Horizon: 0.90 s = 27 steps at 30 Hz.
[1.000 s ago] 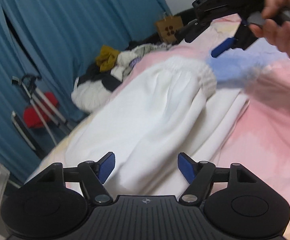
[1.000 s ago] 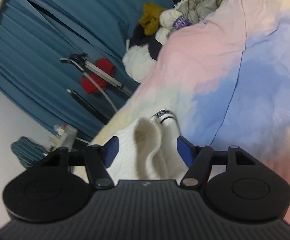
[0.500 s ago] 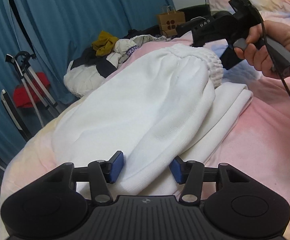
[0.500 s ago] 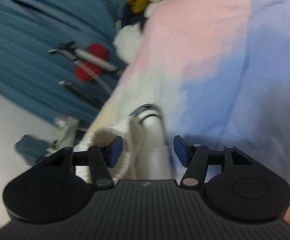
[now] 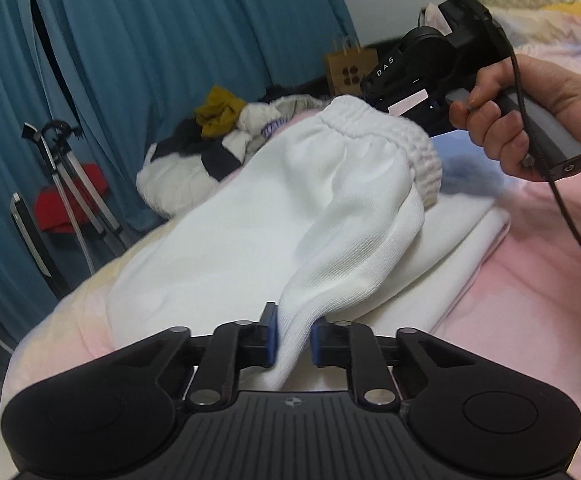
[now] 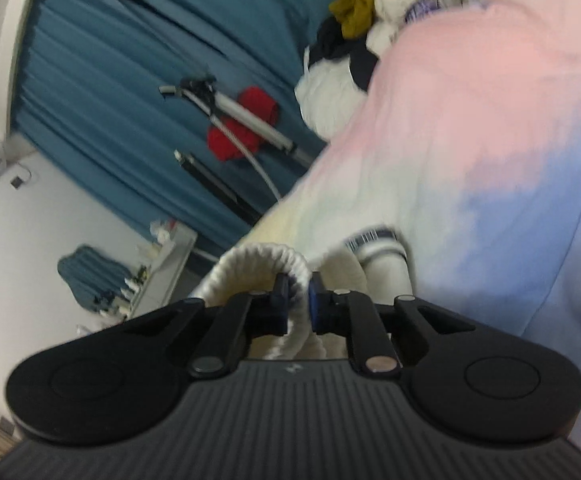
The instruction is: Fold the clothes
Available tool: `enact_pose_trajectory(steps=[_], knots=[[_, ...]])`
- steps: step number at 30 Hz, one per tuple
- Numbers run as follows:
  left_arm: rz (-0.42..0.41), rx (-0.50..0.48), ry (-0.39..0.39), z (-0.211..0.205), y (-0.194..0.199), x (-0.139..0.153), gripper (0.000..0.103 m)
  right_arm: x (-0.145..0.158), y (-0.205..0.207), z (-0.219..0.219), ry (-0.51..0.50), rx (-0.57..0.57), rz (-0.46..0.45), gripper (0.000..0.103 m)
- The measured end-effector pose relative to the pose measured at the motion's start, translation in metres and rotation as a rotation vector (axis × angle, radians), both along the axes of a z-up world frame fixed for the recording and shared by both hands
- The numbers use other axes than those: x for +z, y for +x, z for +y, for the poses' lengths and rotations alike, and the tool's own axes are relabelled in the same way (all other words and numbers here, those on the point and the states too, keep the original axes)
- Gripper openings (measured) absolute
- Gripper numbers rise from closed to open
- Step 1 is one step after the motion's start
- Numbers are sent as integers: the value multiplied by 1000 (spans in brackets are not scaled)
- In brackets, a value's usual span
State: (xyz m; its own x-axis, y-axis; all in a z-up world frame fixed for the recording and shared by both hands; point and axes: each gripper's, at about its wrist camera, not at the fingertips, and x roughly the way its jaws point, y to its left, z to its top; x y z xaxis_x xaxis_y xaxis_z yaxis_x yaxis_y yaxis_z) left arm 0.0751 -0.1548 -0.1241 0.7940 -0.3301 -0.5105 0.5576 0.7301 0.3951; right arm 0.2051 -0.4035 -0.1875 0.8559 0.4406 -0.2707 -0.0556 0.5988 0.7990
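White knitted trousers with ribbed elastic waistband (image 5: 274, 216): lying on the pastel pink-and-blue bedsheet (image 5: 530, 300), partly lifted at both ends. Left claw (image 5: 293, 338): closing, blue pads pinching a bunched fold of the white fabric. Right claw (image 6: 298, 306): closing, pinching the ribbed waistband (image 6: 258, 258). Right hand (image 5: 522, 120): gripping the black handle beside the waistband. Beyond: heap of mixed clothes (image 5: 214, 140), blue pleated curtain (image 5: 170, 32).
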Motion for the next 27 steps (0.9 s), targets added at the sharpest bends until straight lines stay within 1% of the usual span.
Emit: enact_pose_trajectory(steps=[3, 5, 8, 10, 13, 15, 16, 18, 20, 21, 22, 23, 24, 25, 26, 27], knots=[[-34, -27, -40, -3, -9, 11, 14, 16, -10, -5, 9, -49, -51, 12], [-31, -44, -49, -7, -11, 14, 14, 22, -19, -10, 13, -84, -74, 12], [35, -44, -58, -13, -4, 8, 14, 16, -19, -17, -50, -129, -40, 11], [100, -25, -62, -14, 4, -1, 14, 0, -14, -17, -85, -132, 32, 11], [149, -13, -75, -12, 12, -6, 16, -24, -7, -14, -90, -129, 97, 12], [168, -16, -96, -9, 13, -3, 19, -22, -10, -14, -71, -131, 99, 13], [178, -18, -106, -8, 14, -1, 25, -17, -12, -13, -77, -130, 96, 13], [194, -27, -127, -5, 12, 4, 32, -6, -20, -9, -113, -126, 79, 14], [211, -43, -160, 1, 10, 11, 45, 2, -31, -3, -151, -133, 73, 15], [220, -52, -179, 4, 9, 15, 47, 5, -39, -2, -166, -145, 79, 15], [229, -60, -198, 7, 8, 19, 54, 8, -47, 0, -182, -157, 84, 15], [234, -67, -220, 10, 6, 25, 63, 12, -55, 1, -197, -170, 90, 15], [234, -72, -251, 14, 4, 32, 68, 15, -65, 2, -197, -181, 93, 15], [231, -75, -284, 19, 2, 39, 78, 18, -75, 4, -190, -194, 91, 15], [230, -73, -319, 24, -1, 45, 82, 20, -83, 6, -181, -205, 89, 17], [230, -70, -357, 30, -3, 52, 82, 22, -91, 7, -171, -216, 88, 24]])
